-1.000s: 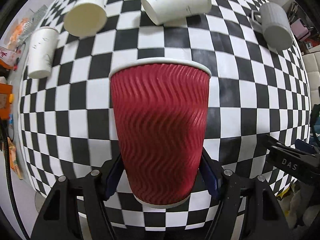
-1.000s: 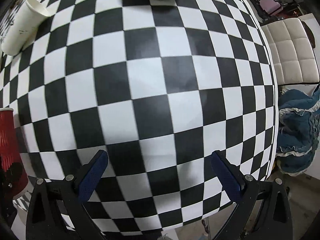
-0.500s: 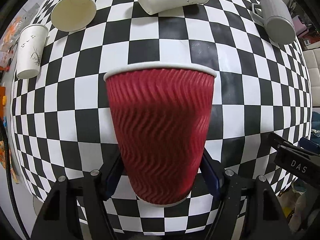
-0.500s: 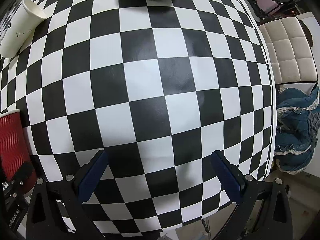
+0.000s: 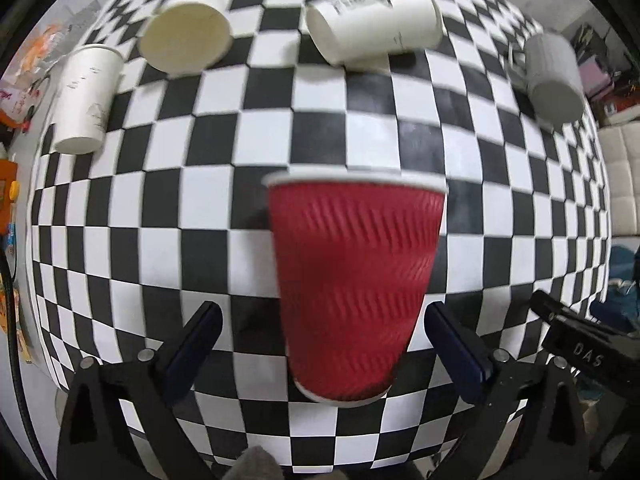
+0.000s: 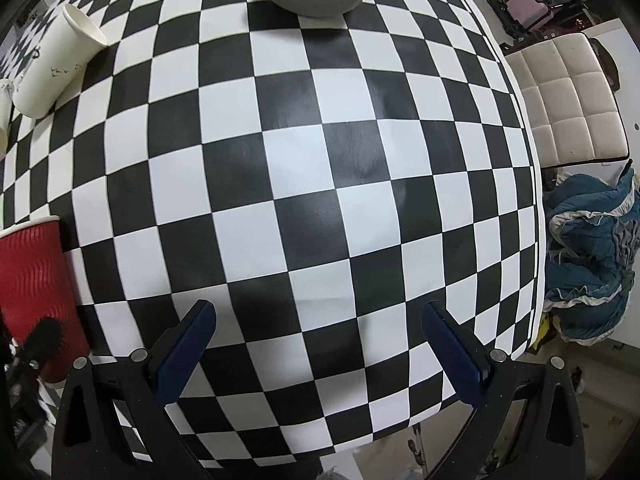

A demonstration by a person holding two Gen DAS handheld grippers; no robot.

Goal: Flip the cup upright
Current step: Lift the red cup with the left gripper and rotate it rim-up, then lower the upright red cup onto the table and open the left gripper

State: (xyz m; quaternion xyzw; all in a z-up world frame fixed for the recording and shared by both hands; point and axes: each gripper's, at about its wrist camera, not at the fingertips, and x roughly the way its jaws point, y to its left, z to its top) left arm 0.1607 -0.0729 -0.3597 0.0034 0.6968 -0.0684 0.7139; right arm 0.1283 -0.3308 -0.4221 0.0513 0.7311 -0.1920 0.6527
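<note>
A red ribbed paper cup stands upright on the checkered table, its white rim up. My left gripper is open around it, the blue pads clear of its sides, the cup nearer the right pad. The cup also shows at the left edge of the right wrist view. My right gripper is open and empty above bare checkered cloth.
Three white paper cups lie on their sides at the back: one at far left, one with its mouth toward me, one printed. A grey ribbed mug lies at back right. A white chair and blue cloth are beyond the table's right edge.
My left gripper has opened and let go of the red cup, which now stands free on the table. The left view has shifted; the right gripper stays open, barely moved.
</note>
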